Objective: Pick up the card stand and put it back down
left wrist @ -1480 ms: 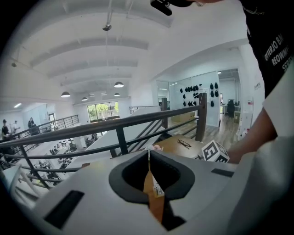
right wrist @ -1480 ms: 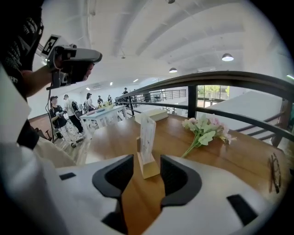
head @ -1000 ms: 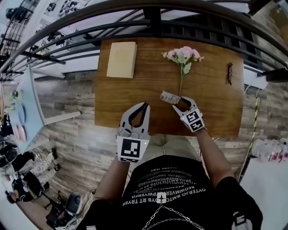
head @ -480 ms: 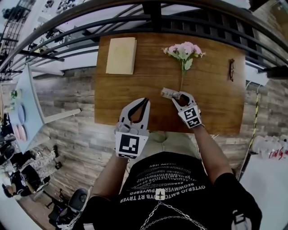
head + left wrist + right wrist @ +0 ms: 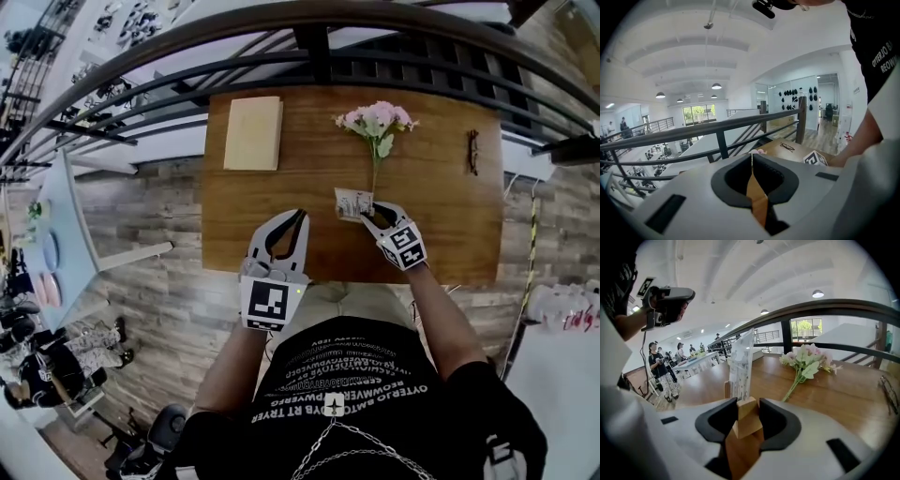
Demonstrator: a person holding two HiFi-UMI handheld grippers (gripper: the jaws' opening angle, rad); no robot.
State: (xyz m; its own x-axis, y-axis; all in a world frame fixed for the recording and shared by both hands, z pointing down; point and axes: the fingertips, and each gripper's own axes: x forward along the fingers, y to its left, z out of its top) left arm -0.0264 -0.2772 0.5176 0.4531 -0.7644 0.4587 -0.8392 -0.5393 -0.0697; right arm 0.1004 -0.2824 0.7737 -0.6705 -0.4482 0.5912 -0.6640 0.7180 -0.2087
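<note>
The right gripper has just closed, clamping the card stand by its wooden base. The card's print is unreadable.

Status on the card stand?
Right tongs just closed onto card stand, at its wooden base. Left tongs shut, empty. Flowers close behind stand, not blocking.

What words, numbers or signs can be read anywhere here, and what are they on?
"OTTERJO BA" over "REOWN": roughly, cut-off white letters on the person's black shirt.
Shirt front print: upside down in the head view, too small to read.
Card in the card stand: printed, too blurred to read.
Square markers: black-and-white patterns, no letters.
</note>
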